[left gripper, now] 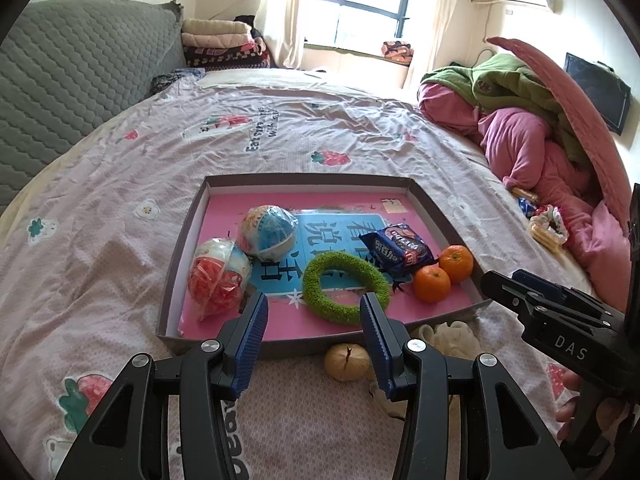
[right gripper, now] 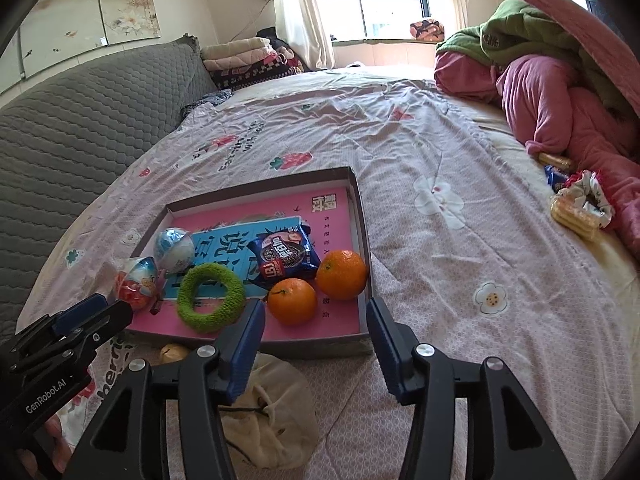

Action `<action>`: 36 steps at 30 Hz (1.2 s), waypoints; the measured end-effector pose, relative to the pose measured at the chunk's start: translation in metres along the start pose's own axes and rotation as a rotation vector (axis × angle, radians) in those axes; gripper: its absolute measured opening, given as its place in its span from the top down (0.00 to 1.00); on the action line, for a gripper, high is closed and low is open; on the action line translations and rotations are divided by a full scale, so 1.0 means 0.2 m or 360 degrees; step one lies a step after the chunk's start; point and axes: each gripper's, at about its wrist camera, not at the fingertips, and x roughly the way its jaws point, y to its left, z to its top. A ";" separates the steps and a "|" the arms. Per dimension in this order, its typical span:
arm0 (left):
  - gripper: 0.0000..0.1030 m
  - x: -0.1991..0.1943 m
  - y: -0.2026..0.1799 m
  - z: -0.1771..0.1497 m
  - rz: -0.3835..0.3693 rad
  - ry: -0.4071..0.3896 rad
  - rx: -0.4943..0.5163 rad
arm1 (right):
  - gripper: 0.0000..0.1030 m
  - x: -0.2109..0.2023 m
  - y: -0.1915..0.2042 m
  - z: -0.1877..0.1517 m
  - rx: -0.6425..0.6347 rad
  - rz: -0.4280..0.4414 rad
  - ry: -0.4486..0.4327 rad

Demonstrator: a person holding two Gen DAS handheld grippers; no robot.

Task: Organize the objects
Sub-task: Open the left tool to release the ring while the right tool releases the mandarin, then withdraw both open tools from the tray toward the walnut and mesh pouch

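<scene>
A shallow box tray (left gripper: 188, 236) (right gripper: 362, 220) with a pink floor lies on the bed. It holds two wrapped toy balls (left gripper: 268, 233) (left gripper: 218, 278), a green fuzzy ring (left gripper: 344, 286) (right gripper: 211, 297), a blue snack packet (left gripper: 398, 248) (right gripper: 284, 256) and two oranges (left gripper: 432, 283) (left gripper: 456, 262) (right gripper: 292, 301) (right gripper: 342, 274). My left gripper (left gripper: 314, 312) is open and empty, over the tray's near edge. My right gripper (right gripper: 316, 316) is open and empty, at the tray's near right corner. An onion (left gripper: 347, 361) (right gripper: 173, 353) and a cream cloth pouch (left gripper: 452, 336) (right gripper: 272, 404) lie on the bed just outside the tray's near wall.
A grey quilted headboard (left gripper: 68, 80) stands on the left. Piled pink and green bedding (left gripper: 520, 120) (right gripper: 560, 92) fills the right side. Biscuit packs and a scrunchie (left gripper: 546, 224) (right gripper: 580, 208) lie next to the bedding. Folded blankets (left gripper: 220, 44) sit at the far end.
</scene>
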 end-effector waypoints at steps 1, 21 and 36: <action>0.48 -0.02 0.00 0.00 0.0000 -0.0006 0.0001 | 0.49 -0.01 0.01 0.00 -0.0002 -0.0003 -0.0008; 0.38 -0.33 -0.03 -0.03 -0.0021 -0.0115 0.0016 | 0.40 -0.39 0.17 -0.02 -0.0164 -0.0018 -0.0196; 0.37 -0.47 -0.04 -0.05 0.0003 -0.0149 0.0045 | 0.39 -0.57 0.21 -0.02 -0.0204 0.0001 -0.0299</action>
